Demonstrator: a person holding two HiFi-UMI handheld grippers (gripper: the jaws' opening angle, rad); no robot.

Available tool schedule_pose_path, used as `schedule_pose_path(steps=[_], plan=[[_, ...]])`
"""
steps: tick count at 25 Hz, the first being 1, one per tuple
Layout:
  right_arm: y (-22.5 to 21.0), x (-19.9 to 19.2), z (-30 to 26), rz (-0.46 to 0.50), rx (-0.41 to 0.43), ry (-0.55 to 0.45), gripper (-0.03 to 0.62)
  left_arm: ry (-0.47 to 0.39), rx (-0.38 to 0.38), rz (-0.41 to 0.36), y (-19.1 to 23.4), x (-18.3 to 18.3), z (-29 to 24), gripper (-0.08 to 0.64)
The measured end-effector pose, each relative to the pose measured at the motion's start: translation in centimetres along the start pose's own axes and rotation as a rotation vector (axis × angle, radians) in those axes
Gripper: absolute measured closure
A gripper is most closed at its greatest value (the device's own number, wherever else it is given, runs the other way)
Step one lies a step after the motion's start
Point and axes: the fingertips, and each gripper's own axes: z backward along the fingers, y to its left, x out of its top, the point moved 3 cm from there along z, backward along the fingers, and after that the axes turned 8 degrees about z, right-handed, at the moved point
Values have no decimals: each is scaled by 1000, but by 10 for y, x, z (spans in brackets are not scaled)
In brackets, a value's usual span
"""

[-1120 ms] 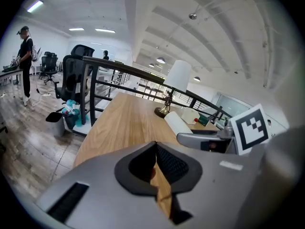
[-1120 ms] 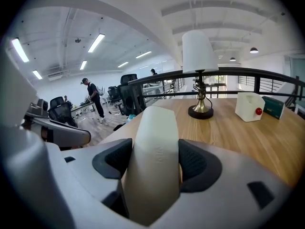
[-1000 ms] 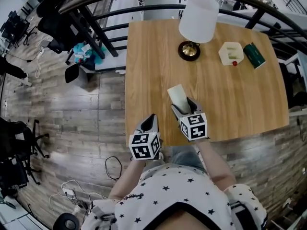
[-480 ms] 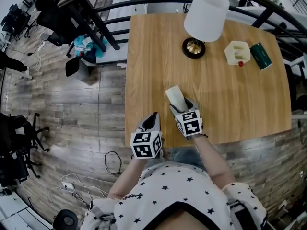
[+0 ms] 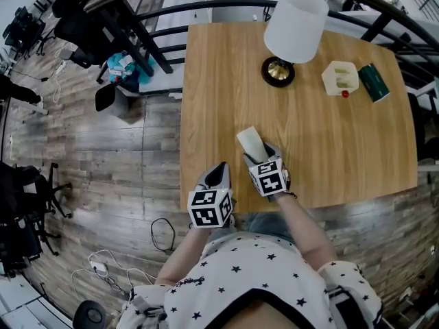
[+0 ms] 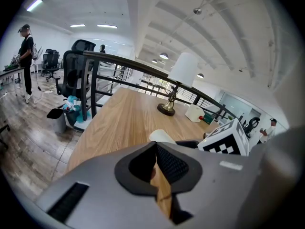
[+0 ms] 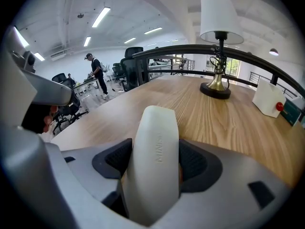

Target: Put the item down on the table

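I am holding the left gripper (image 5: 218, 173) nearest to me, just off the near edge of the table (image 5: 343, 149). Its fingers are pressed together with nothing between them, and it is taking no part in the work.

Just beyond it, I am carrying the right gripper (image 5: 263, 153) over the near part of the tabletop. Its pads are clamping the white case (image 5: 250, 141), a smooth, rounded, oblong item, by its near end. The far end is projecting forward past the fingertips. I cannot tell whether the underside of the case is touching the wood.

My reading is that the placing step is under way but not finished, since the case is over the table and not yet released. The next move is calling for:
1. Lowering the case until it is lying flat on the bare wood ahead.
2. Spreading the pads and backing straight out, so the case is not dragged.

Farther off, well apart from the drop zone, a lamp (image 5: 293, 25), a white box (image 5: 339, 76) and a green object (image 5: 372, 81) are standing near the far edge.
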Motion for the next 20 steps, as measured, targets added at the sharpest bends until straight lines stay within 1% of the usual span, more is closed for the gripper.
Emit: schedule_pose_path(steps=[2, 7, 10, 12, 16, 20], plan=[[1, -1, 1, -7, -1, 11, 292, -3, -3, 0, -1, 0, 2, 546], [0, 0, 1, -8, -6, -1, 289, -6, -12, -5, -3, -3, 12, 546], [2, 0, 7, -36, -14, -3, 279, -12, -15, -9, -2, -7, 23, 546], [6, 2, 16, -59, -23, -24, 268, -15, -16, -11, 0, -12, 33, 546], [14, 4, 39, -76, -66, -60, 267, -20, -19, -11, 4, -22, 55, 547], [33, 6, 64, -103, -86, -107, 267, -25, -35, -22, 4, -33, 76, 547]])
